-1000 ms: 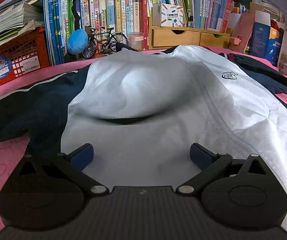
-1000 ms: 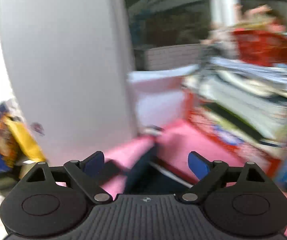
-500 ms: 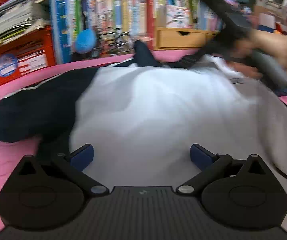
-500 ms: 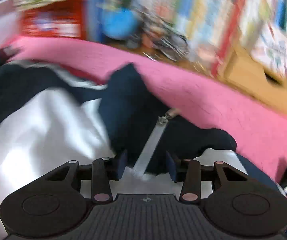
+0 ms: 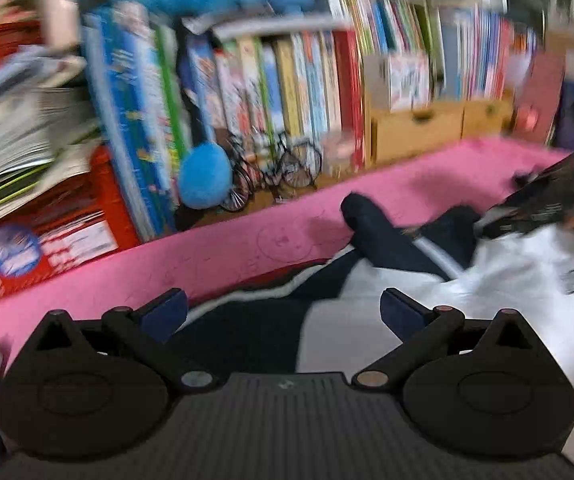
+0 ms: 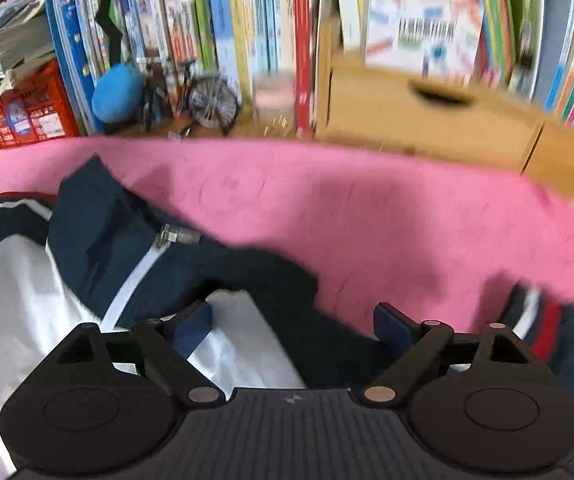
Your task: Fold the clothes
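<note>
A navy and white jacket [image 6: 27,300] lies spread on the pink mat [image 6: 327,208], with its navy collar and zipper pull [image 6: 175,235] toward the bookshelf. My right gripper [image 6: 293,320] hovers low over the collar edge. Its jaws are opening wide, with navy and white cloth under the gap and neither pad pressing on it. My left gripper [image 5: 283,312] is open above the jacket [image 5: 367,320], where the navy shoulder meets the white body, and holds nothing. In the left wrist view the right gripper's blurred black body [image 5: 543,204] and a hand show at the right edge.
Behind the mat stands a row of books [image 5: 287,80] with a red crate [image 6: 27,116] of papers at the left. A blue ball [image 6: 117,92], a model bicycle [image 6: 203,96] and wooden drawers [image 6: 427,120] line the mat's far edge. A striped cuff [image 6: 539,320] lies at the right.
My right gripper swung down from the room to the jacket collar, narrowed over the zipper strip, then spread wide again. My left gripper shifted left toward the navy shoulder, still open.
</note>
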